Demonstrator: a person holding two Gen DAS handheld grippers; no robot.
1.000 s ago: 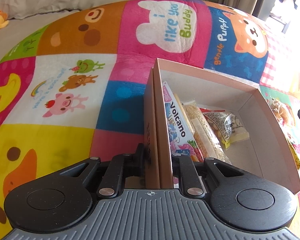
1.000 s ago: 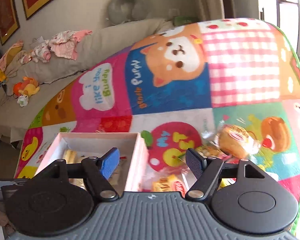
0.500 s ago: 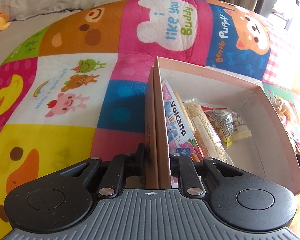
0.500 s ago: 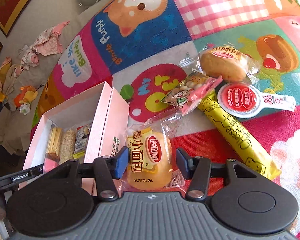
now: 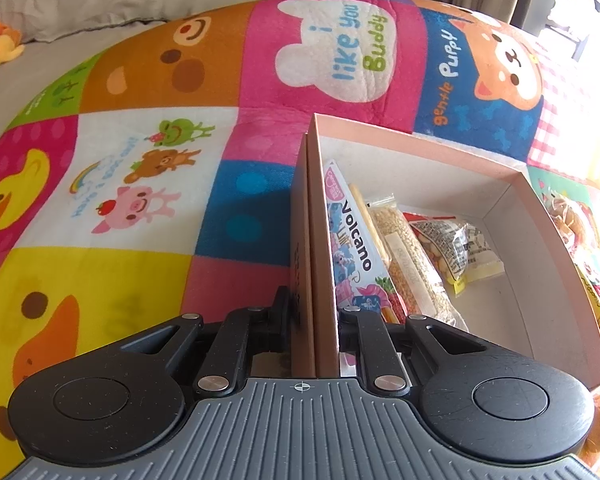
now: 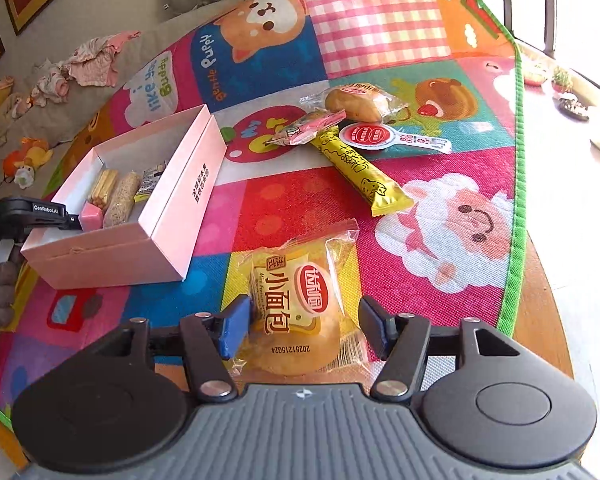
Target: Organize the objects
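Observation:
My left gripper (image 5: pixel 314 312) is shut on the near side wall of the pink box (image 5: pixel 312 216). The box holds a Volcano packet (image 5: pixel 352 240), a grain bar (image 5: pixel 412 256) and a nut packet (image 5: pixel 448 240). In the right wrist view the box (image 6: pixel 172 208) lies to the left, with the left gripper (image 6: pixel 74 218) on its wall. My right gripper (image 6: pixel 304 326) is open around a yellow bread packet (image 6: pixel 300 304) lying on the mat; the pads are not pressing it.
Further along the colourful play mat (image 6: pixel 460 220) lie a yellow stick packet (image 6: pixel 360 172), a pink-edged snack packet (image 6: pixel 312 126), a wrapped bun (image 6: pixel 356 100) and a round red-label packet (image 6: pixel 380 136). The mat's green edge (image 6: pixel 518 160) runs along the right.
My right gripper swung down from looking across the mat and settled with its open fingers around the yellow bread packet. My left gripper has kept hold of the box wall.

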